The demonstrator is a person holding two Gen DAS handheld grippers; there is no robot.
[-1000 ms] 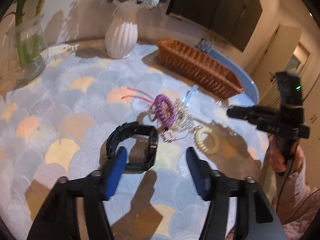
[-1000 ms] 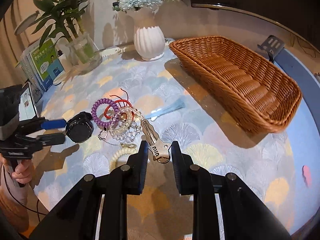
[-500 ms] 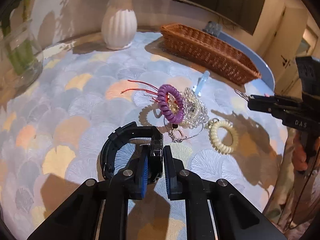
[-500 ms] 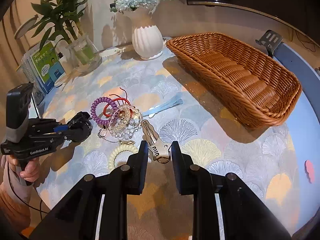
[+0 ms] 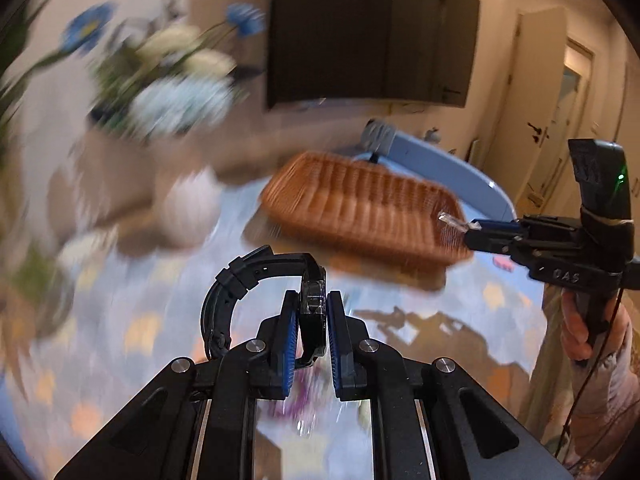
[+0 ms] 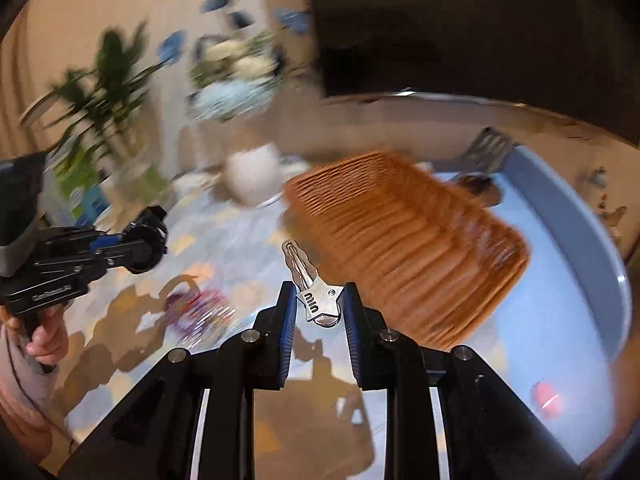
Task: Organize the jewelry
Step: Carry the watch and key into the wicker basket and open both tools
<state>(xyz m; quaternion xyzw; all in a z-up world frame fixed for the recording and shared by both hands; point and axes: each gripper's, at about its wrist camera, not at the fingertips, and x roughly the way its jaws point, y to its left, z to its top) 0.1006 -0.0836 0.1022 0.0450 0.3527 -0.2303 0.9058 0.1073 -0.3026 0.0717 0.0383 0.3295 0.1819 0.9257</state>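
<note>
a blurred white vase (image 6: 253, 176) of pale and blue flowers (image 6: 232, 76) stands on the patterned surface (image 6: 560, 280), beside a leafy plant (image 6: 108, 96); dark screen (image 5: 372, 32) behind.

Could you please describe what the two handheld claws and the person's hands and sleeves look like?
Both are matte black with silver bolts and blue ribbed pads. The right claw carries pale lettering on its body, a black block on top with a green light, and a thin black cable. The left claw also bears pale lettering. The hand is bare, with a pale pinkish sleeve.

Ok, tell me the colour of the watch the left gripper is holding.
Black, strap and case alike. The watch shows best in the left wrist view, clamped in the left gripper.
</note>
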